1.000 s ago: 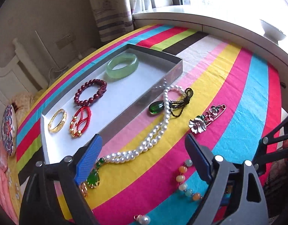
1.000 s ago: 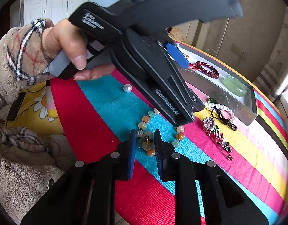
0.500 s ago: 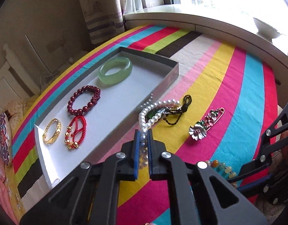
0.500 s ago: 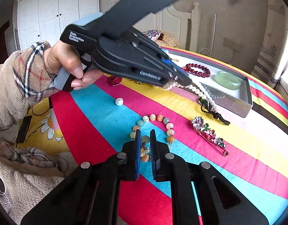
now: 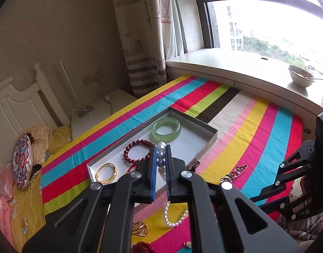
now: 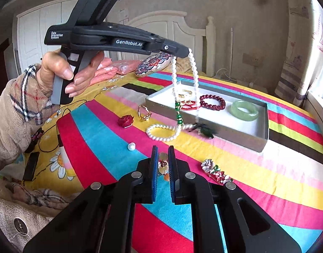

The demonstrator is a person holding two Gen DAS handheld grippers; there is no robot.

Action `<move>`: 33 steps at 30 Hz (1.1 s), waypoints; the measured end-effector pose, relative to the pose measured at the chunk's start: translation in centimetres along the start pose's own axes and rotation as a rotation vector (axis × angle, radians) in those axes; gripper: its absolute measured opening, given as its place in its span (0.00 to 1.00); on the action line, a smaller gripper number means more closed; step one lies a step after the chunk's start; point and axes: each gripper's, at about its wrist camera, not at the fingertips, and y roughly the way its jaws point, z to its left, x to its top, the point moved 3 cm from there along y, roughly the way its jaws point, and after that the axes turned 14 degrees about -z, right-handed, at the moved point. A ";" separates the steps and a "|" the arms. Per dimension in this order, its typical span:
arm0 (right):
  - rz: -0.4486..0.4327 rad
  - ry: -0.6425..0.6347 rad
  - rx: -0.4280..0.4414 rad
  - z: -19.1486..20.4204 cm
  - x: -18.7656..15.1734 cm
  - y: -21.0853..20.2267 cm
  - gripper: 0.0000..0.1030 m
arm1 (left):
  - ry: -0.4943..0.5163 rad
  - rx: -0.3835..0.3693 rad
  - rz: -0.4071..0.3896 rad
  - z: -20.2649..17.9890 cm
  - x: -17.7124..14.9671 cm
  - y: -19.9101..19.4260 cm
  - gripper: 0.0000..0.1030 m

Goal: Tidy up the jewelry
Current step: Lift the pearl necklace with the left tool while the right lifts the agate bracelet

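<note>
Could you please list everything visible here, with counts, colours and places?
Long white pearl necklace: one, hanging from left gripper, tail on cloth.
Shallow grey box: one, on striped cloth.
Pale green jade bangle: one, in box.
Dark red bead bracelet: one, in box.
Gold bangle: one, in box.
Red cord bracelet: one, in box.
Flower brooch: one, silver-pink, on cloth.
Loose pearl: one, white, on cloth.
Red rose ornament: one, on cloth.
Pastel bead bracelet: one, between right jaws.
Left gripper: black, shut.
Right gripper: black, shut.

Both wrist views angled down (close), sharing tray (image 5: 212, 131).
</note>
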 end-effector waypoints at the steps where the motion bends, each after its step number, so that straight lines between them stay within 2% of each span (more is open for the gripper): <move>1: -0.009 0.002 -0.006 -0.2 0.4 -0.2 0.10 | -0.002 0.001 -0.004 0.1 0.1 -0.2 0.07; 7: -0.054 -0.007 -0.047 -1.0 2.3 -1.1 0.10 | -0.012 0.010 -0.037 0.6 1.2 -1.2 0.07; 15: -0.101 -0.033 -0.074 -1.6 4.3 -2.2 0.10 | -0.048 0.033 -0.104 2.3 4.4 -3.4 0.07; 22: -0.130 -0.070 -0.101 -2.3 6.5 -1.8 0.10 | -0.035 0.083 -0.124 3.8 7.0 -3.9 0.07; 33: -0.180 -0.100 -0.129 -2.8 9.6 -1.2 0.10 | 0.005 0.102 -0.169 3.7 10.6 -4.6 0.07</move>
